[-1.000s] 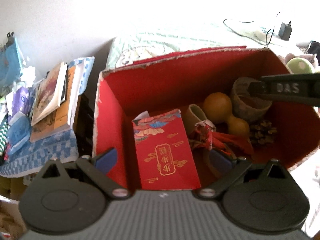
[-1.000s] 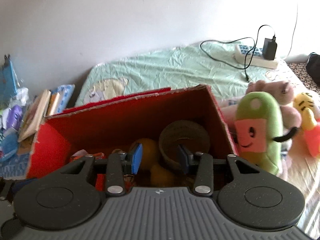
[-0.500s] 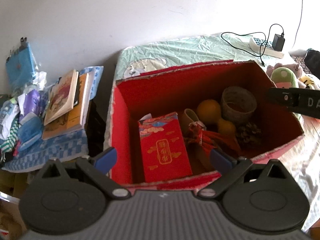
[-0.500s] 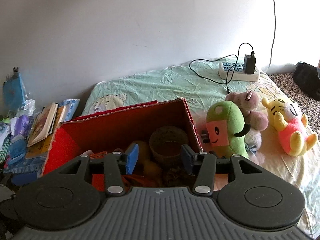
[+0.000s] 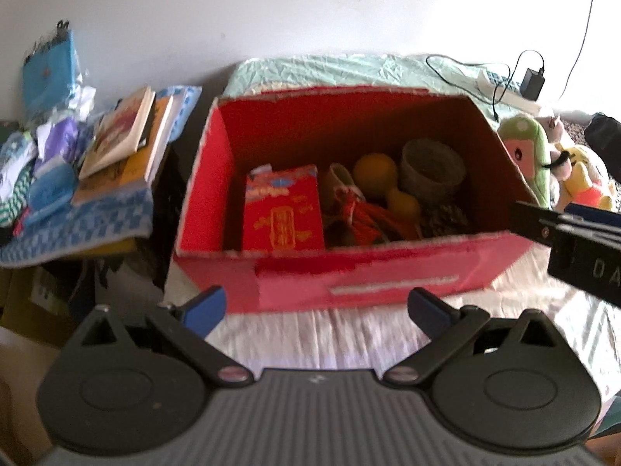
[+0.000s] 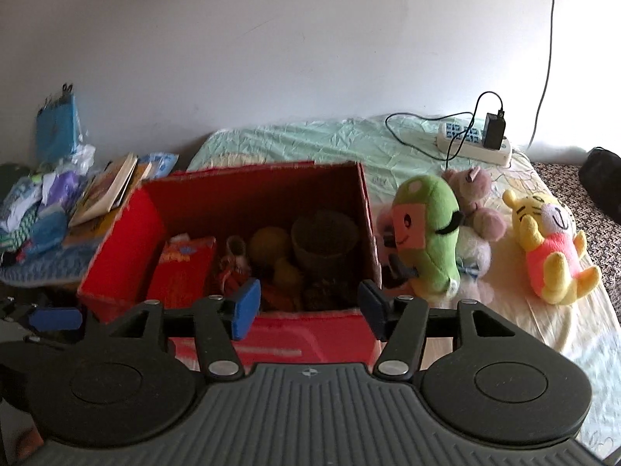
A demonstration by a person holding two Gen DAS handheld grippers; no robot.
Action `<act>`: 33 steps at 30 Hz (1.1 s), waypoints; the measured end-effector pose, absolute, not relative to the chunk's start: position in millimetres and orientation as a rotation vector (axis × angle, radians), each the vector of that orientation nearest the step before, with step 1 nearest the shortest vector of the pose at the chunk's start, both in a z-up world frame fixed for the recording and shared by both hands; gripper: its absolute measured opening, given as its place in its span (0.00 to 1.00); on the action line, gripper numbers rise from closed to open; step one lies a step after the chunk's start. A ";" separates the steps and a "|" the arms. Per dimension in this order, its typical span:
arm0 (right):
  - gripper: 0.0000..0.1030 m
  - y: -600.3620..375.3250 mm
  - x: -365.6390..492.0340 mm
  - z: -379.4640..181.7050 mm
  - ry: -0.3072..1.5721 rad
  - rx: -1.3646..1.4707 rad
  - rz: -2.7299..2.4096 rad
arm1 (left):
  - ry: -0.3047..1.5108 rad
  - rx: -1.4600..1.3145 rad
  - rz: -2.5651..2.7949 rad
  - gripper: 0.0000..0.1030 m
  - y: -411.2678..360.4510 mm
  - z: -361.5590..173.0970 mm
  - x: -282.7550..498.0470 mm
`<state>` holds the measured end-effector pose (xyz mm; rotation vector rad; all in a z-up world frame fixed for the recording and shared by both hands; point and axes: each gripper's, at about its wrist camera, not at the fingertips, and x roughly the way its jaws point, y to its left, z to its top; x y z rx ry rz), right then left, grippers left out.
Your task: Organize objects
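Gaping wide, the left gripper [image 5: 316, 305] holds nothing; its blue-padded fingers [image 5: 203, 305] hang above pale bedding, just short of the near wall of a red cardboard box [image 5: 349, 275]. The right gripper [image 6: 306, 306] is likewise spread with nothing between its pads, though less widely, and it sits in front of the same box, over its near rim.

Inside the box, a red packet with gold print [image 5: 282, 209] leans upright toward the left end. Beside it lies a tangle of red ribbon or tassel [image 5: 365, 213], blurred enough that its exact make is uncertain. Behind that rests an orange gourd [image 5: 384, 180], and to its right stands a round woven pot [image 5: 432, 171], with what looks like a pine cone [image 5: 444, 215] in front of it.

Right of the box, on the bed [image 6: 310, 139], a green plush toy [image 6: 427, 233] leans just beside the box wall, a pinkish-grey plush [image 6: 477, 198] behind it and a yellow plush [image 6: 547, 244] lying further right, apart. A white power strip [image 6: 471, 145] with a black charger plugged in lies near the wall.

Left of the box, a stack of books [image 5: 124, 139] rests on a blue checked cloth [image 5: 77, 229], among loose packets.
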<state>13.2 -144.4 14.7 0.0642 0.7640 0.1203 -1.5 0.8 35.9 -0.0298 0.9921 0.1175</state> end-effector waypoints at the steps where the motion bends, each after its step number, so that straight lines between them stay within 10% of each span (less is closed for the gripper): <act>1: 0.59 -145.3 10.1 11.8 0.777 0.061 0.128 | 1.001 -0.026 0.122 0.97 -1.9 34.2 -4.1; 33: 0.66 -152.9 -13.9 3.2 0.844 0.093 0.237 | 1.044 0.003 0.323 0.98 -15.6 32.8 -27.9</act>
